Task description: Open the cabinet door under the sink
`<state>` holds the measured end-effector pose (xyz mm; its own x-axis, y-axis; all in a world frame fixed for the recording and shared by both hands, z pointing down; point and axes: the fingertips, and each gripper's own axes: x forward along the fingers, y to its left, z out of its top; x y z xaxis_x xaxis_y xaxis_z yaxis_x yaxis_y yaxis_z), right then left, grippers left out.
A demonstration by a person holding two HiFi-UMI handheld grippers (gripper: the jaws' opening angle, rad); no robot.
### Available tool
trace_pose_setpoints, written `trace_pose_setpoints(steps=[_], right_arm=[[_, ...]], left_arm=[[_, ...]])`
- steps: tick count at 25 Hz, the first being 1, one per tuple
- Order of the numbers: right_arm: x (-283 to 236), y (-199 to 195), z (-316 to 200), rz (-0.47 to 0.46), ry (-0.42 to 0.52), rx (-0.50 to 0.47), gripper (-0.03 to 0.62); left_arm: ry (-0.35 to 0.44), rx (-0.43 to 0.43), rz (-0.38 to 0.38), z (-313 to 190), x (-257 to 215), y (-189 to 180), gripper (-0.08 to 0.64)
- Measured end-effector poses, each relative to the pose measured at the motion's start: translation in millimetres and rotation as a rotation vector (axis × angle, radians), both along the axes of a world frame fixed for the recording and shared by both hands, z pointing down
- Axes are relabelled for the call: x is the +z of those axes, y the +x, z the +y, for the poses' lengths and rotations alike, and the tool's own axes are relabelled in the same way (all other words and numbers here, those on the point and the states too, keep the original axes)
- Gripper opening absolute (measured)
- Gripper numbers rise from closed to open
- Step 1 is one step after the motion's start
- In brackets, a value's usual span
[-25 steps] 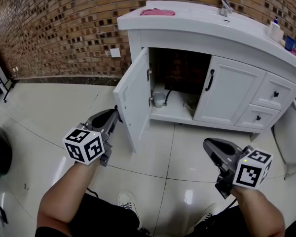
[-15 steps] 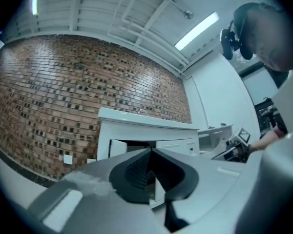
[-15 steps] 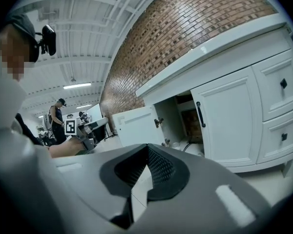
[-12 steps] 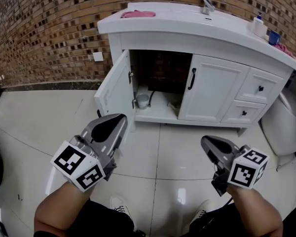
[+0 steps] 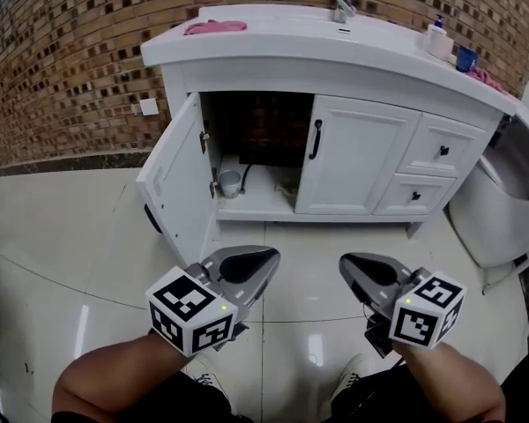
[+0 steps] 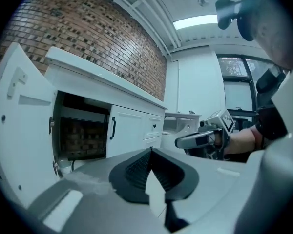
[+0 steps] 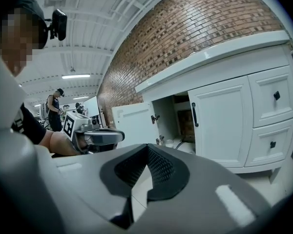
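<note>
The white cabinet under the sink (image 5: 273,38) has its left door (image 5: 175,183) swung wide open, showing a dark inside with a small cup (image 5: 230,183) and a hose. That door also shows in the left gripper view (image 6: 19,130) and the right gripper view (image 7: 134,123). The right door (image 5: 348,166) with its black handle (image 5: 315,139) is closed. My left gripper (image 5: 266,258) hangs over the floor, shut and empty, well clear of the open door. My right gripper (image 5: 346,263) is beside it, also shut and empty.
Two drawers (image 5: 441,152) sit right of the doors. A faucet (image 5: 342,7), a pink cloth (image 5: 213,26), a bottle (image 5: 436,38) and a blue cup (image 5: 465,58) are on the counter. A white toilet (image 5: 502,210) stands at the right. A brick wall (image 5: 62,51) runs behind.
My left gripper has drawn back from the open door's edge and swung right toward the middle, ending beside the right gripper. The right gripper has barely moved.
</note>
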<state>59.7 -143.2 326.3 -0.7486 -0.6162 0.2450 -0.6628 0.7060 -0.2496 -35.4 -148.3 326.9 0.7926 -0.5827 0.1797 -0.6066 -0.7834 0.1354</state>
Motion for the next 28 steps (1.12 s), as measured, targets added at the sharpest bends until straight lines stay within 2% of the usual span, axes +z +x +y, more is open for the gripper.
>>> trace_pose_setpoints(steps=[4, 28], right_arm=[[1.7, 6.3, 2.3, 0.003, -0.005, 0.006, 0.005], [0.5, -4.9, 11.0, 0.017, 0.0, -0.021, 0.003]], left_arm=[[0.024, 0.016, -0.024, 1.0, 1.3, 6.7, 0.008], [0.039, -0.02, -0.016, -5.2, -2.1, -5.2, 0.008]])
